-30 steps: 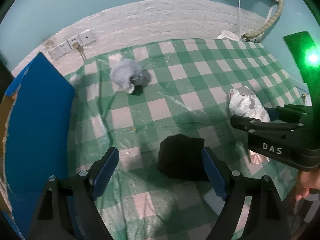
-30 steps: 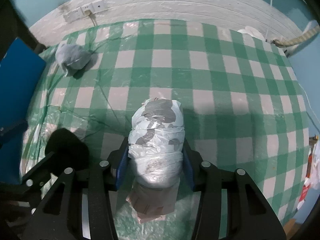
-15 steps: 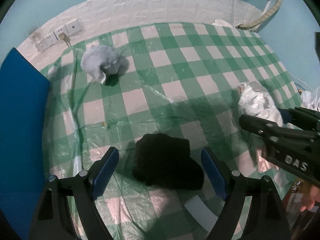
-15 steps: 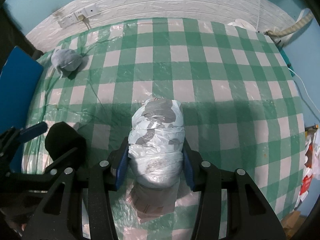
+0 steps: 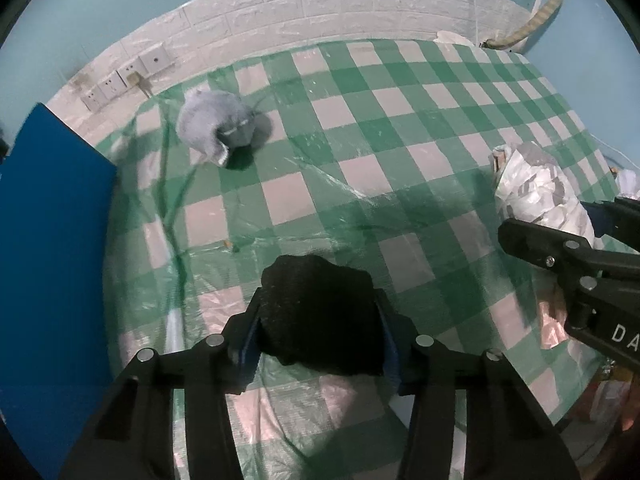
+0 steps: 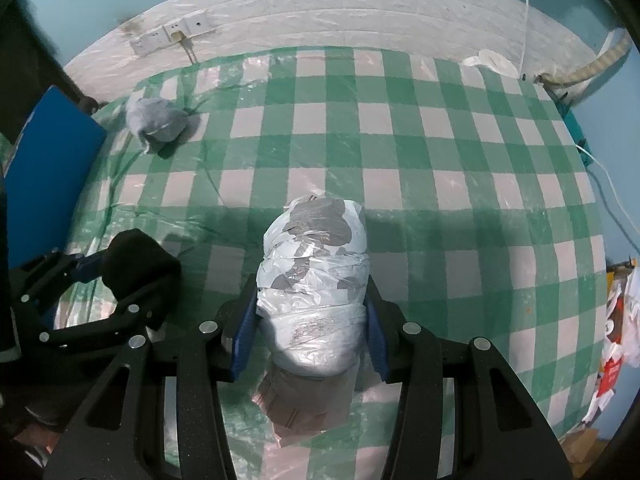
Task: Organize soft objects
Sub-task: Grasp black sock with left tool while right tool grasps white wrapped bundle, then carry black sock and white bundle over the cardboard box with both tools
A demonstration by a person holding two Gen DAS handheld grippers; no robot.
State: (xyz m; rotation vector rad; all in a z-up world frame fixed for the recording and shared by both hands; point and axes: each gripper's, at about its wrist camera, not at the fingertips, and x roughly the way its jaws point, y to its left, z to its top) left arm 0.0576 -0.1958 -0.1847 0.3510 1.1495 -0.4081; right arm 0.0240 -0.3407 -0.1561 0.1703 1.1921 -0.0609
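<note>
My left gripper (image 5: 318,334) is shut on a black soft bundle (image 5: 320,316), near the table's front edge. The same bundle (image 6: 134,264) and left gripper show at the left of the right wrist view. My right gripper (image 6: 310,330) is shut on a white and grey plastic-wrapped bundle (image 6: 316,276), which also shows at the right of the left wrist view (image 5: 536,192). A grey soft bundle (image 5: 214,126) lies on the green checked tablecloth (image 5: 360,152) at the far left, and also shows in the right wrist view (image 6: 156,124).
A blue board (image 5: 48,260) stands along the table's left side. A white brick-pattern wall with sockets (image 5: 120,82) runs behind the table. A hose (image 5: 536,20) and white cloth (image 6: 490,62) lie at the far right corner. Clutter (image 6: 616,320) sits off the right edge.
My left gripper has closed from open onto the black bundle. My right gripper has kept its hold on the wrapped bundle.
</note>
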